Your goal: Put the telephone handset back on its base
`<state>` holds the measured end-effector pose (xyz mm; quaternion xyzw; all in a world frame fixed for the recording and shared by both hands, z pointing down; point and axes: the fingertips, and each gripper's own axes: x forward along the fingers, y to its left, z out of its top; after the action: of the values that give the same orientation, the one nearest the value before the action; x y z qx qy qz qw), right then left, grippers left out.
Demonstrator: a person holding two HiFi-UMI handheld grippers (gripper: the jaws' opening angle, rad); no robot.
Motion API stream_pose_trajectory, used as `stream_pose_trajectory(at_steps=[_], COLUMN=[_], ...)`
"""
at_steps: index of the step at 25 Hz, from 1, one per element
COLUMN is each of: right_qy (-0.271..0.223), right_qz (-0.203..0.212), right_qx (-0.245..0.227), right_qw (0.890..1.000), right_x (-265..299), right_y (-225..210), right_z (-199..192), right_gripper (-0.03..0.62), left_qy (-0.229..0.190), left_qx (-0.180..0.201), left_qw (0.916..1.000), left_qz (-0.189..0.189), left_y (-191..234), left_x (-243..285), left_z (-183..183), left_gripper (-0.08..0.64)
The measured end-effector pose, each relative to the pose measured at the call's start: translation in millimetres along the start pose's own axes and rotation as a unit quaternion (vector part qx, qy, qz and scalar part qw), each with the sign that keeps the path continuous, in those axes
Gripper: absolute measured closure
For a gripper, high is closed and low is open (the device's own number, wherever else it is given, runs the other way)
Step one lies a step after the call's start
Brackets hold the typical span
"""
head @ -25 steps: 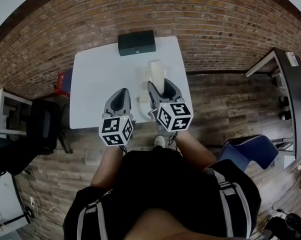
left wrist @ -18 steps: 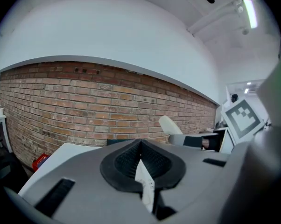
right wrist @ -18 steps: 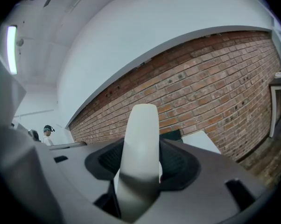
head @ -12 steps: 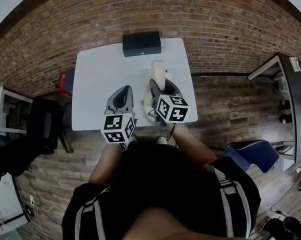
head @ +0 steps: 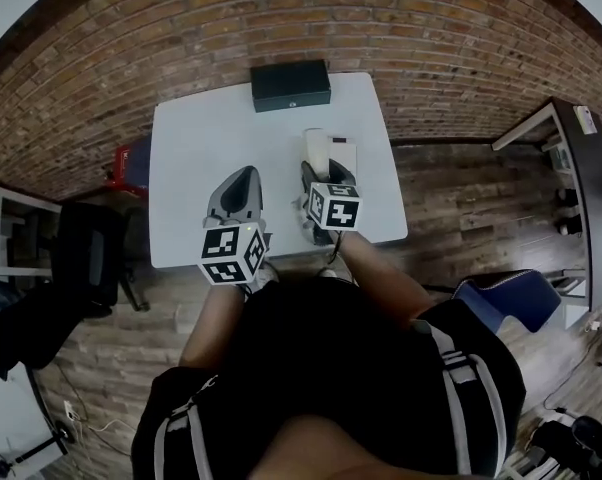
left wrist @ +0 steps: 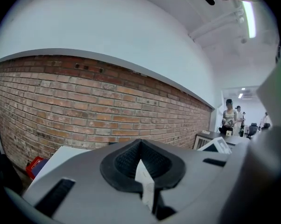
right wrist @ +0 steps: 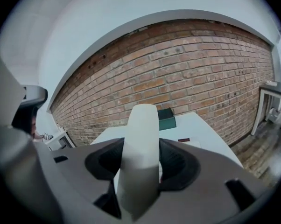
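Handset (right wrist: 141, 143) is grasped between the right tongs (head: 319, 176), over its base (head: 343, 154) on the right part of the white desk (head: 196, 148). Left tongs (head: 244, 178) are clenched, holding nothing, just beside.

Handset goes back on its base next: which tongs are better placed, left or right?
Right. The right tongs grip the handset close to the base; the left tongs are shut, off to the side over the table, away from both.
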<state>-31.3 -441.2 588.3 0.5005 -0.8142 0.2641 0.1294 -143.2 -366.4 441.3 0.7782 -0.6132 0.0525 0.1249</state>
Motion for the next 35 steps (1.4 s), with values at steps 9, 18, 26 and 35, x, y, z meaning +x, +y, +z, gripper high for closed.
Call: stream_pose_trajectory(at_steps=[9,18,26,35], right_qy=[0.050,0.100,0.126,0.134], right_qz=[-0.057,-0.125,-0.128,-0.131], right_qx=[0.000,-0.004,0.012,0.028], right_qw=[0.997,0.987,0.984,0.982], right_x=[43,57,76,93], right_y=[-18,-34,-36,-39], right_z=[-42,-70,-87,-90], right_gripper=[0.387,0.387,0.387,0.385], left_qy=[0.006,0.015,0.015,0.023], left_qx=[-0.017,-0.022,-0.019,-0.017], left_qw=[0.9998,0.9996,0.9996,0.9994], left_qz=[0.005,0.008,0.012,0.018], left_y=[26,37,44,53], left_x=[-5,-9,-11,-9], left_z=[-6,-12,-13,-14], left_gripper=[0.558,0.558,0.558,0.558])
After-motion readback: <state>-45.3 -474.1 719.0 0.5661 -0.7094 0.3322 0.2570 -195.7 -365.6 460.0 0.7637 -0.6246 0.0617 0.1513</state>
